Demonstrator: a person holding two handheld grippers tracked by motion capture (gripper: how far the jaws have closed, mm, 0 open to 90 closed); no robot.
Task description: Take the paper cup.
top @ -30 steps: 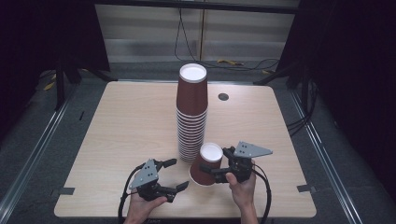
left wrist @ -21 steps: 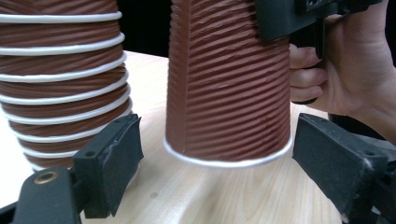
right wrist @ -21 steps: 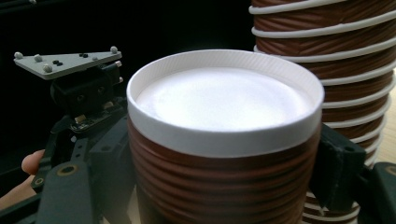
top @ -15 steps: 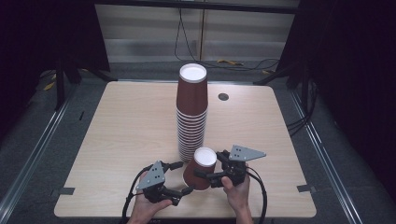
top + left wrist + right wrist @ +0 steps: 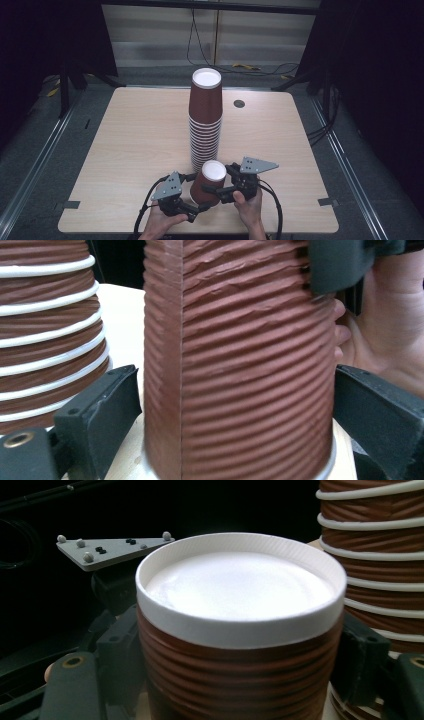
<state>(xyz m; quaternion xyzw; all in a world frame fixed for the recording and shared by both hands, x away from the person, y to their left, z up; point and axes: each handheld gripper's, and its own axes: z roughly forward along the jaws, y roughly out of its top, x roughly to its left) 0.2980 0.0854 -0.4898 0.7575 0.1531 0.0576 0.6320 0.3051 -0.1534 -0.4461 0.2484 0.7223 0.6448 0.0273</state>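
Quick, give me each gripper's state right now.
Left gripper: open, jaws either side of the single cup, with gaps.
Right gripper: closed on the same cup near its top.

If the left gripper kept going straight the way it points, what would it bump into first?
Most likely the single upside-down ribbed brown paper cup, already between the left gripper's open jaws. The tall cup stack sits off to the side.

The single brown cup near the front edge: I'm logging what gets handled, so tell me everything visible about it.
The single cup is ribbed brown paper with a vertical seam, standing upside down, its white base up, wide white rim on the table. It sits just in front of the tall stack of cups. The right gripper clamps its upper part; the left gripper brackets its lower part, jaws apart.
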